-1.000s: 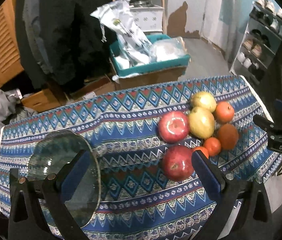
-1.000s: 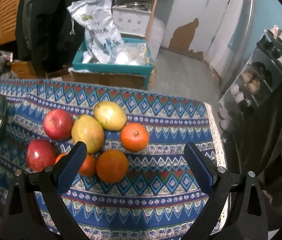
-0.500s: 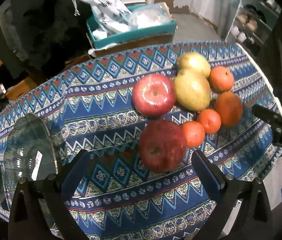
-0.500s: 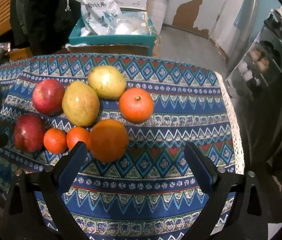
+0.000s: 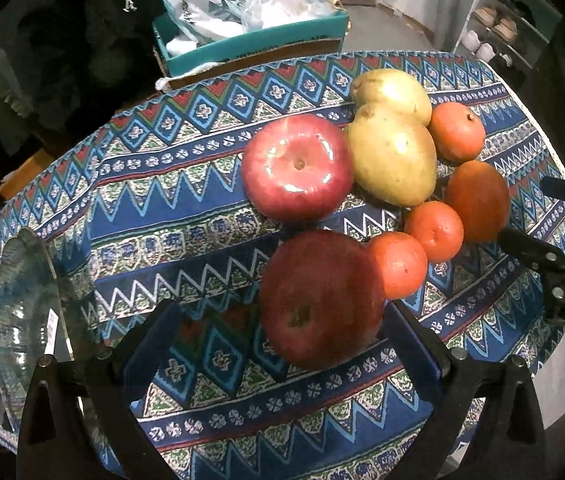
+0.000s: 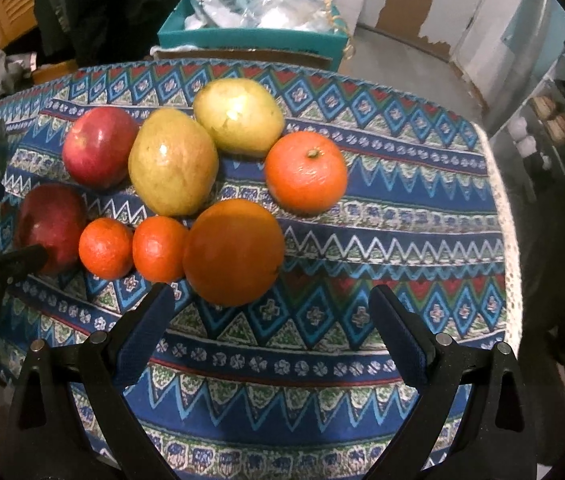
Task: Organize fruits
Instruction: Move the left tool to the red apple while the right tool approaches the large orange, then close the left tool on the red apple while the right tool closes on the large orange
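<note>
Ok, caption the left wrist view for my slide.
Open left hand-held gripper closing in on a dark red apple.

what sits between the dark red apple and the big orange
Two small mandarins sit side by side between the dark red apple and the big orange, clearest in the right wrist view.

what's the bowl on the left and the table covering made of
The bowl looks like clear, glossy glass: the pattern shows through it, its rim glints, and a sticker shows on it. The table covering appears to be matte woven or printed fabric, with a pale lacy edge.
</note>
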`<state>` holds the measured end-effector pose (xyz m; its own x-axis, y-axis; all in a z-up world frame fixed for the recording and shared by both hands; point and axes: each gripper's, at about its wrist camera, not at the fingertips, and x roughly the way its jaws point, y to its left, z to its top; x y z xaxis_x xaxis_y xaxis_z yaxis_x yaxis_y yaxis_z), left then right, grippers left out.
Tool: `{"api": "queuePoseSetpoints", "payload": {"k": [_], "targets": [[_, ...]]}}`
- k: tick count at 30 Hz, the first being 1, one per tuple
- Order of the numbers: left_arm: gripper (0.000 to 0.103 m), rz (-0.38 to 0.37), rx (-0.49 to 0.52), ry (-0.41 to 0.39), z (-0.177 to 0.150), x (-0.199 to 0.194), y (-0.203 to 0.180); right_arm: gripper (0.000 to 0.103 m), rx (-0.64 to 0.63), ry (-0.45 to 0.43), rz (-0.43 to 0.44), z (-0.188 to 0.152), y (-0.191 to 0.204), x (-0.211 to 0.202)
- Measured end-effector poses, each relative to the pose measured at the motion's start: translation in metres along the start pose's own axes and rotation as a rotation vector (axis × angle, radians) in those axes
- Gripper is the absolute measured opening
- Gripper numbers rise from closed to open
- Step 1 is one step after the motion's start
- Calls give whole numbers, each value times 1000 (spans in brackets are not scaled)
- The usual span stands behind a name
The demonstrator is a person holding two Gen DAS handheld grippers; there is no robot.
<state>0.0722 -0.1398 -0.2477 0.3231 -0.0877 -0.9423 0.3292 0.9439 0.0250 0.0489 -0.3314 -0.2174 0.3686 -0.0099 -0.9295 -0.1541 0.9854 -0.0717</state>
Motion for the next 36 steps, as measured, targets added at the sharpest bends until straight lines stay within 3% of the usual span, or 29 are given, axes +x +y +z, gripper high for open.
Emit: {"api": "queuePoseSetpoints", "payload": {"k": [8,15,16,19,20,21,26,36], "targets": [[99,-18,18,17,3,11,-6,96,-18,29,64,9,-1,26],[96,-50,-1,28,7,16,-3,84,37,45,170,14,-8,43],[93,-59,-6,30,8,16,-2,82,48,48,187,15,-9,44],[81,-100,-16,39,9,17,-3,63,88,54,272,15,-14,43],[78,-115,-14,43,8,18,-4,63,90,52,279,15,-13,43],[73,-128,-8,47,8,18,-5,63,86,52,274,16,-12,42],[72,-114,17,51,6,16,-9,62,73,40,230,13,-8,36],[72,-86,-26,35,2,5,8,61,35,31,124,3,-8,20]]}}
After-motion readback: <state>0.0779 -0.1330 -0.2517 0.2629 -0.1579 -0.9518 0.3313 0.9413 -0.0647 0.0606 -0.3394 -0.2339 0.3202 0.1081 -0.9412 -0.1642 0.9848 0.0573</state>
